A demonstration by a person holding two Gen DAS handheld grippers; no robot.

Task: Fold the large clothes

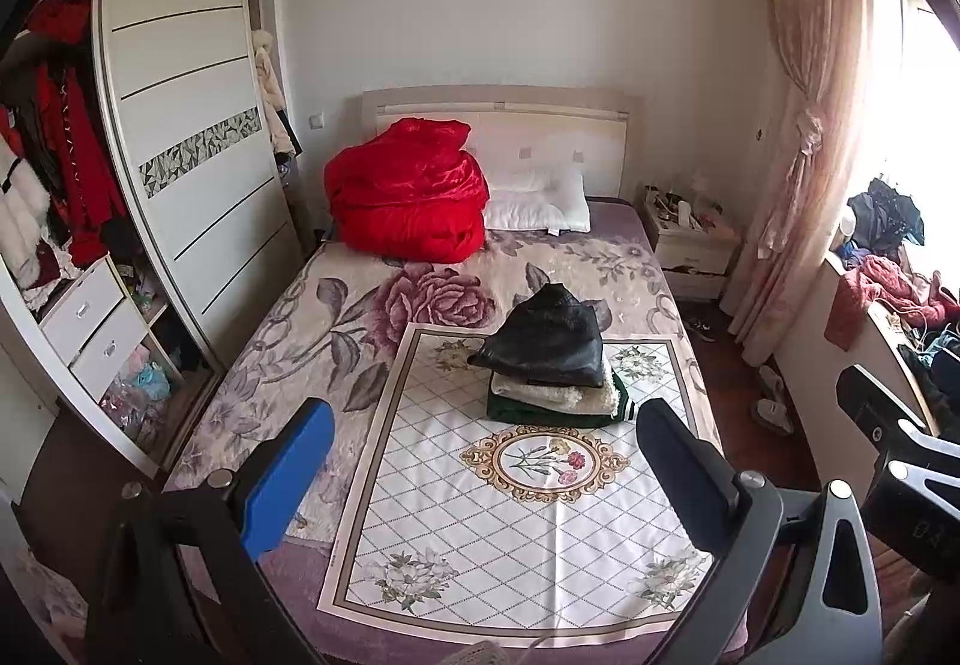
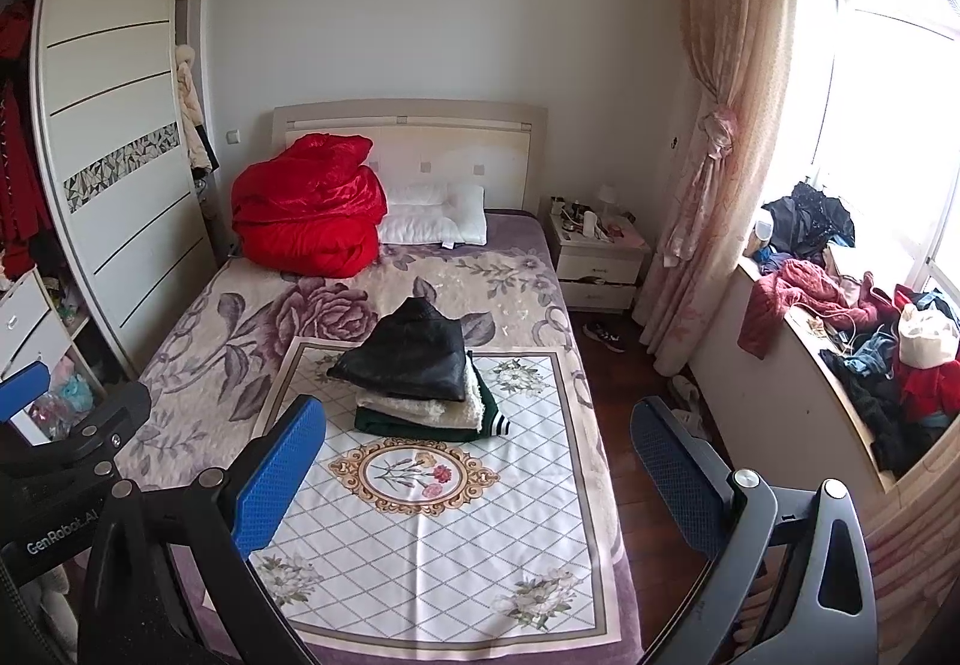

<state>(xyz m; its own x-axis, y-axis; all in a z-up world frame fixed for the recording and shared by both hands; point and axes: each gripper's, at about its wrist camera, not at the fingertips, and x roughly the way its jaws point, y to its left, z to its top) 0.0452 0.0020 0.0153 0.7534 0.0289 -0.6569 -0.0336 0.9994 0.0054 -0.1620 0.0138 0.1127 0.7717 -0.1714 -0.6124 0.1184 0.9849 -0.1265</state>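
A stack [image 1: 555, 365] of folded clothes sits on the patterned cloth [image 1: 480, 515] spread over the bed [image 1: 288, 341], toward the cloth's far end. A black jacket [image 2: 408, 353] lies on top of the stack, a cream knit [image 2: 420, 407] under it, and a dark green piece [image 2: 420, 428] at the bottom. Beyond the stack, against the headboard, a red quilt [image 1: 408, 191] is heaped beside a white pillow [image 1: 540, 200]. Nearer than the stack, the left tongs [image 1: 480, 485] hang above the cloth, spread wide and holding nothing. The right tongs [image 2: 480, 485] are likewise wide apart and empty, over the cloth's near half. To the right of the stack, past the bed's edge, more clothes [image 2: 840, 305] lie piled on the windowsill.
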